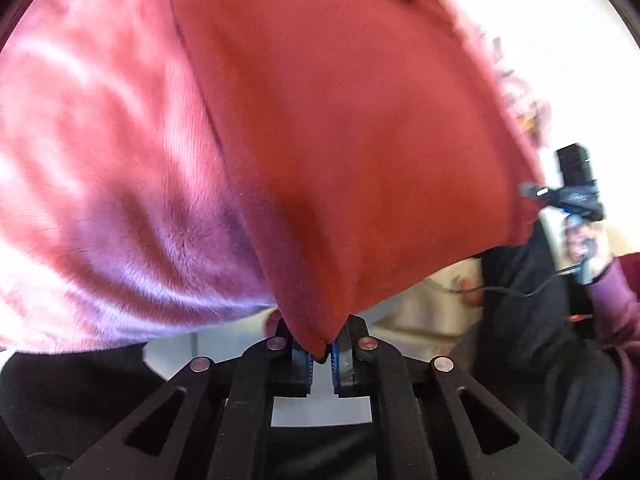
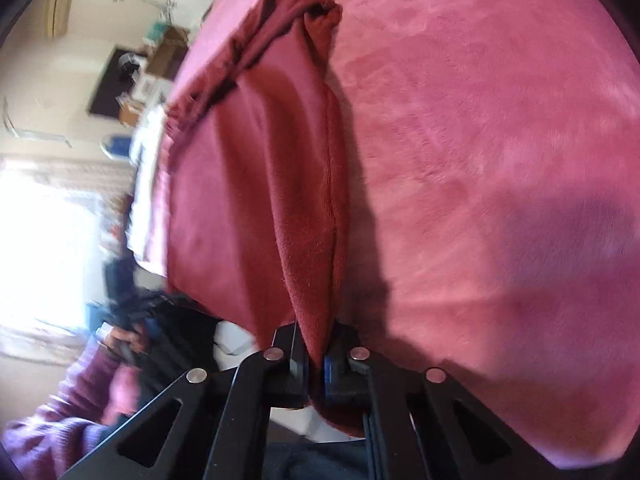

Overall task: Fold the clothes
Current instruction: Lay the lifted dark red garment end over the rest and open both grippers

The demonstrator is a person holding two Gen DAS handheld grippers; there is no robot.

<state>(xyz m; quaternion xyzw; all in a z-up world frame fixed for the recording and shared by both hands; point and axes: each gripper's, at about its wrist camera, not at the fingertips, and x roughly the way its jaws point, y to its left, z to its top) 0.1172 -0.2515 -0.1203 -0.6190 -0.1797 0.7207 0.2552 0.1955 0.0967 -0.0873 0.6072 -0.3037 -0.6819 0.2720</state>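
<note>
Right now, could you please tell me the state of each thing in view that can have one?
Left gripper: jaws shut on a corner of the red garment.
Right gripper: jaws shut on an edge of the red garment.
Red garment: lifted and hanging from both grippers, partly bunched at its far end above the pink blanket.
Pink blanket: spread out flat beneath the garment.

A pink plush blanket (image 2: 500,160) fills the right wrist view from twelve to five o'clock as the work surface. At nine o'clock a bright window (image 2: 44,248) washes out that side. Toward ten o'clock a cream wall (image 2: 48,92) carries a dark rectangular panel (image 2: 106,92), with blurred cardboard boxes (image 2: 168,50) just beside it toward eleven. The left wrist view shows a white wall (image 1: 552,20) at one o'clock.
</note>
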